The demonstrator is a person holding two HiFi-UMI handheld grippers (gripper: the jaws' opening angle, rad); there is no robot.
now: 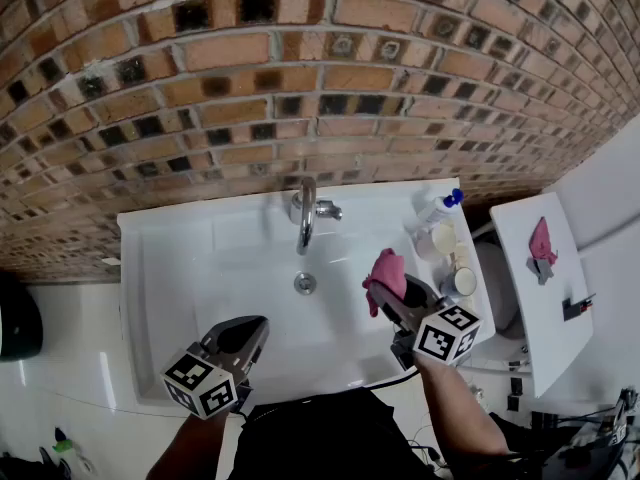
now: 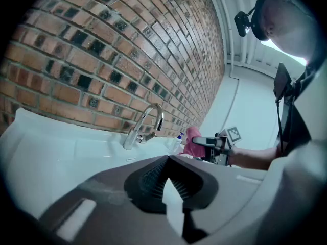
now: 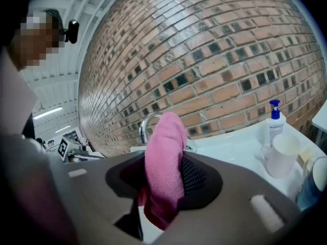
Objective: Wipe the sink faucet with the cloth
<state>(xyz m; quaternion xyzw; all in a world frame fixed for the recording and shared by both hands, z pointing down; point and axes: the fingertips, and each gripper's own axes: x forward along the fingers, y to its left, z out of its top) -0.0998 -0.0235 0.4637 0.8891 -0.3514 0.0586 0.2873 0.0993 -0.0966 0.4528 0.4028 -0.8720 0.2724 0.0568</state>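
Right gripper [image 1: 396,294] clamps the pink cloth [image 1: 385,274] between its jaws near the sink's [image 1: 170,268] right edge; left gripper [image 1: 252,332], jaws together and empty, at the front edge.

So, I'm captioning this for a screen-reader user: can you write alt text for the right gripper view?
The right hand-held gripper is shut on a bunched pink cloth, held before a curved chrome faucet on a white sink against a red brick wall. A blue-capped white pump bottle and a white cup stand at right.
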